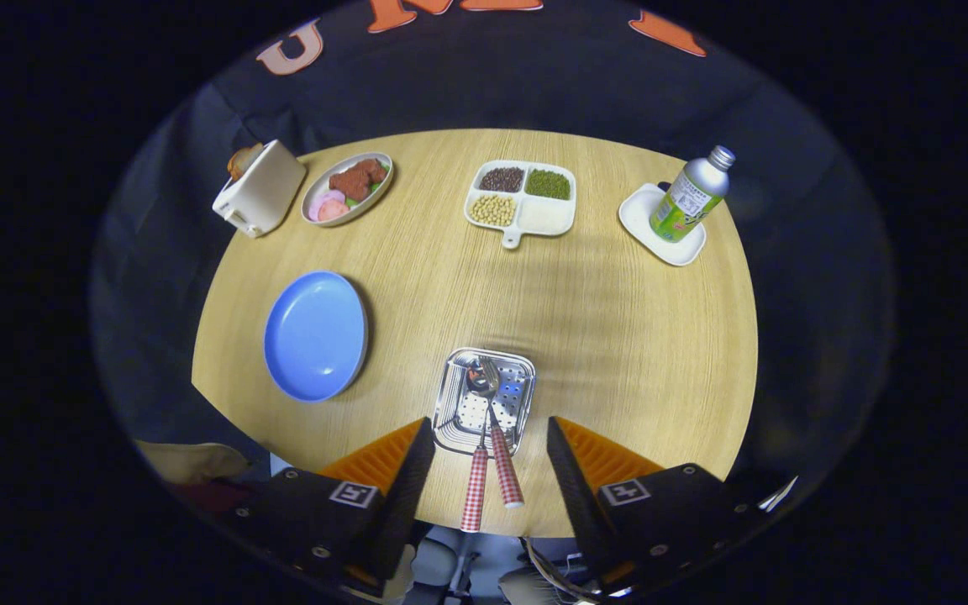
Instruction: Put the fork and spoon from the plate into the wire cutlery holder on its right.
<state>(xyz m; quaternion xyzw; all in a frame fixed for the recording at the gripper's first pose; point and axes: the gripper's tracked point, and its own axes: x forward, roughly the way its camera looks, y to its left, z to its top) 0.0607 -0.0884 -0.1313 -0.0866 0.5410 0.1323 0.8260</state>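
A metal perforated cutlery holder [460,413] sits on the round wooden table [618,336], near its front edge and just ahead of my fingers. The spoon [478,382] and fork [491,368] lie in it, heads together at its far end. Their red-and-white checked handles [474,491] stick out over the holder's near rim and past the table edge, side by side between my fingers. My gripper [490,424] is open, a finger on each side of the handles, touching neither. The blue plate [316,334] lies to the holder's left with nothing on it.
Along the far side of the table stand a white toaster [259,193] with bread, an oval plate of food [348,189], a divided dish of beans [522,202] and a bottle [690,197] on a white tray [648,220].
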